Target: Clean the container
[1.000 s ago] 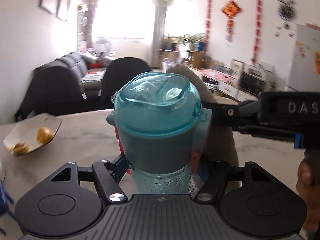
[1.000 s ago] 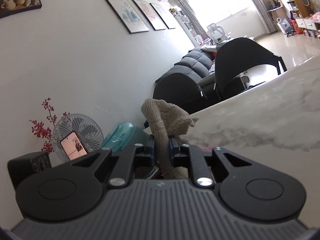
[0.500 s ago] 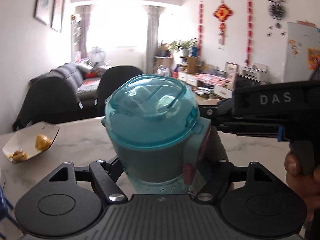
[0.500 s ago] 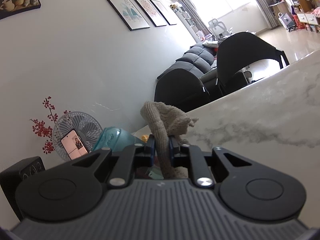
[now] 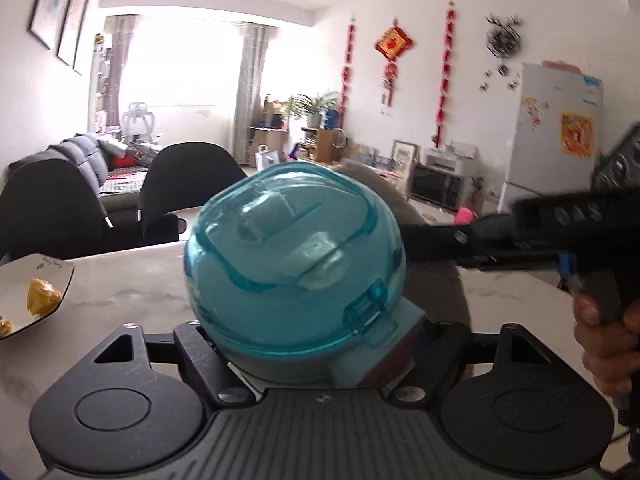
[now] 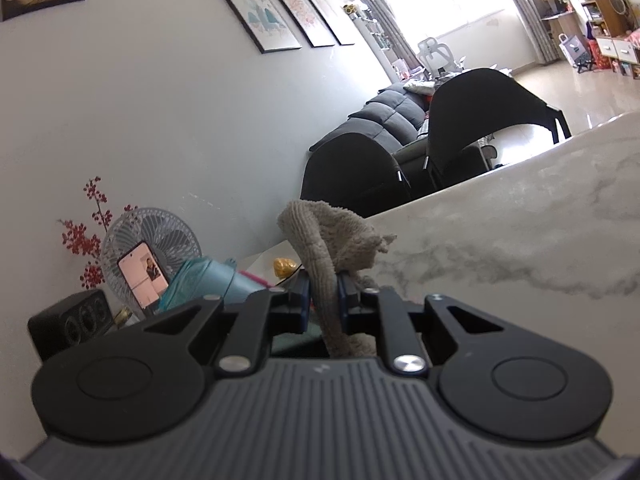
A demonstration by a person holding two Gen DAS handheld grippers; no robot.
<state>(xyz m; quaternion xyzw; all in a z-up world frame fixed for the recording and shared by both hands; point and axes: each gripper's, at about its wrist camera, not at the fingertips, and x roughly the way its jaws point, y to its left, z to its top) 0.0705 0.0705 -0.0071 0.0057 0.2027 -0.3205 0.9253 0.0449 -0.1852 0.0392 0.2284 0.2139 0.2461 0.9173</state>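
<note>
My left gripper (image 5: 316, 344) is shut on a teal container (image 5: 296, 264) with a clear domed lid, tilted with the lid facing the camera. My right gripper (image 6: 323, 300) is shut on a beige cloth (image 6: 332, 240). In the left wrist view the right gripper (image 5: 448, 240) reaches in from the right and presses the cloth (image 5: 436, 280) against the container's right side. In the right wrist view the container (image 6: 208, 280) lies to the left, partly hidden behind my fingers.
A white dish (image 5: 32, 292) with yellow food pieces sits on the marble table (image 6: 520, 240) at the left. A small fan with a phone (image 6: 142, 268) and a dark speaker (image 6: 68, 324) stand by the wall. Black chairs (image 5: 188, 192) line the far edge.
The container has tipped toward the camera, so its lid faces me more. The right gripper with the cloth has shifted along the container's right side.
</note>
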